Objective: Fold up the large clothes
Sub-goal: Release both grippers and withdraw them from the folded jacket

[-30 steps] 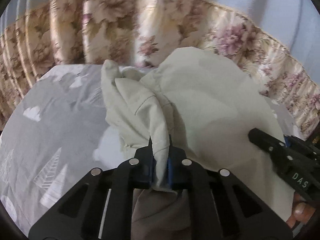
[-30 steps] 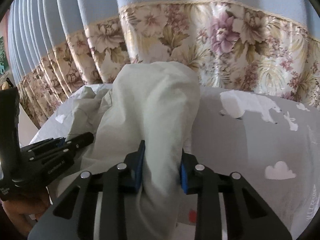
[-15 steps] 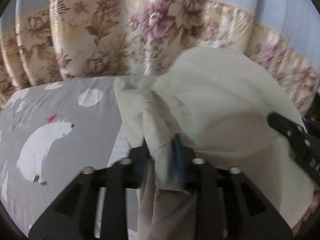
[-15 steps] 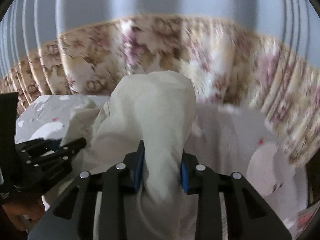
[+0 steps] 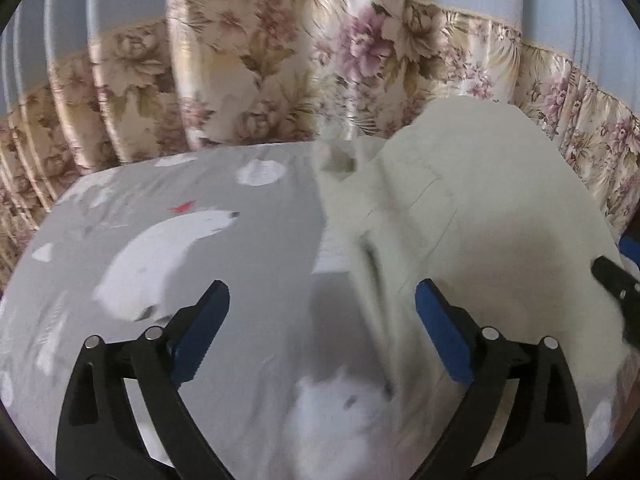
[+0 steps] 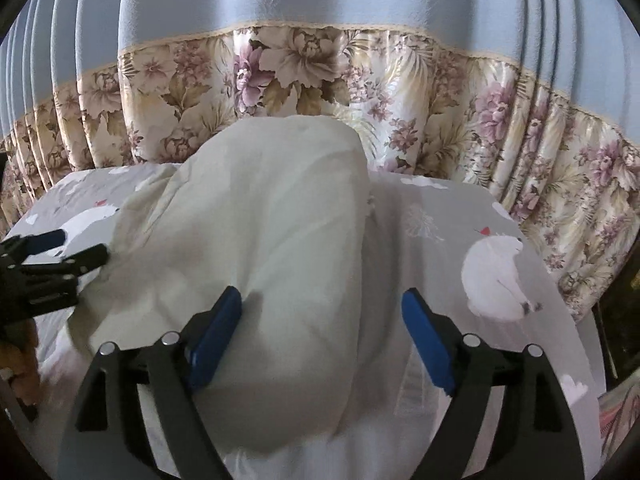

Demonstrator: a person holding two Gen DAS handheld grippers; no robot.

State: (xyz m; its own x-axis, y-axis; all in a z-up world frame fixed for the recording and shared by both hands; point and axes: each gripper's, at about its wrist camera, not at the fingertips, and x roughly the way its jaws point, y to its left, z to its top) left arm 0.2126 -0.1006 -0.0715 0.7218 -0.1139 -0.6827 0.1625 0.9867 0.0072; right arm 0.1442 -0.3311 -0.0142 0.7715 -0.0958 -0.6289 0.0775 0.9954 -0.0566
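A large cream garment (image 5: 488, 216) lies heaped on the grey bed sheet (image 5: 256, 264). In the left wrist view my left gripper (image 5: 322, 320) is opening wide; the garment's left edge lies loose between its jaws, by the right blue pad (image 5: 440, 332), and nothing is pinched. In the right wrist view the garment (image 6: 276, 216) bulges between the jaws of my right gripper (image 6: 320, 332), which is opening too, its pads off the cloth. Each gripper shows in the other's view: the left gripper (image 6: 82, 245) beside the heap's left side, the right gripper (image 5: 618, 256) at the heap's right edge.
The sheet (image 6: 440, 240) carries white polar bear prints (image 6: 496, 276). A floral and blue curtain (image 5: 280, 92) hangs close behind the bed's far edge. A hand (image 6: 20, 364) shows at the lower left of the right wrist view. A dark piece of furniture (image 6: 624, 312) stands at the right.
Both grippers were shut on folds of the cream garment and have let go, jaws now spread wide. Both views swung sideways across the bed, and the cloth settled onto the sheet.
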